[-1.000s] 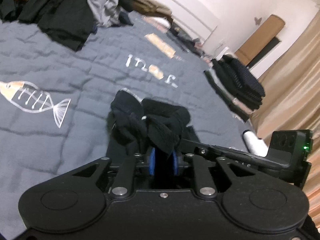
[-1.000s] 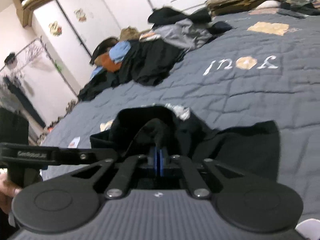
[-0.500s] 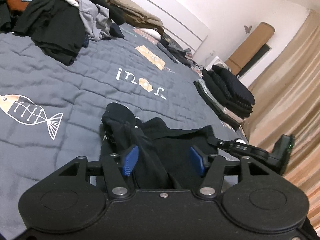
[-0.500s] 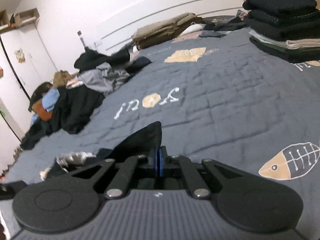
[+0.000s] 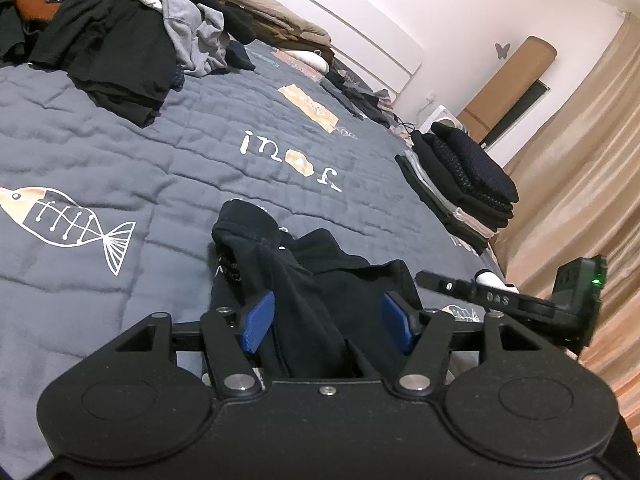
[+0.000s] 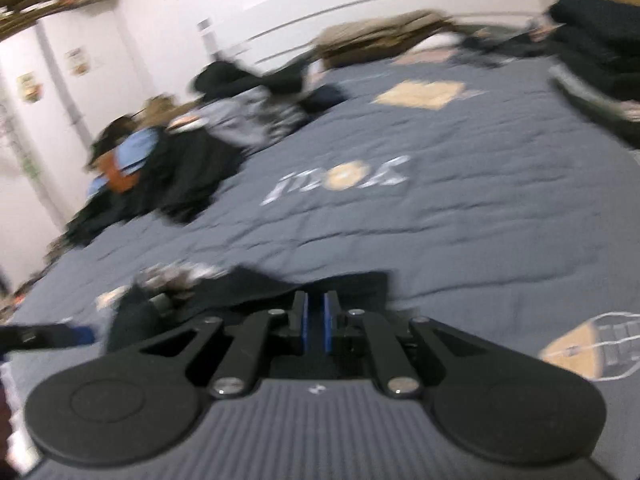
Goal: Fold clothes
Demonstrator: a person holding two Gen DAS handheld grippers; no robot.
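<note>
A crumpled black garment (image 5: pixel 304 264) lies on the grey quilt (image 5: pixel 120 152) right in front of me. My left gripper (image 5: pixel 326 308) stands over its near edge. Its jaws are opening, and the blue pads (image 5: pixel 260 320) are wide apart with cloth lying loose between them, not pinched. In the blurred right wrist view my right gripper (image 6: pixel 317 304) sits at the garment's (image 6: pixel 352 284) other edge. Its jaws are opening to a narrow gap, and I see no cloth pressed in it. One of the right gripper's fingers (image 5: pixel 460 290) shows beside the garment in the left wrist view.
A heap of unfolded clothes (image 5: pixel 120 48) covers the quilt's far left. It also shows in the right wrist view as a heap (image 6: pixel 192 160). A stack of folded dark clothes (image 5: pixel 460 176) sits at the right edge by a tan curtain (image 5: pixel 580 160). Bare quilt lies between them.
My left jaws went from shut on the bunched garment to wide apart, and the cloth sank onto the quilt. The right pads, shut on the garment's corner, have parted slightly, and that view swung sideways.
</note>
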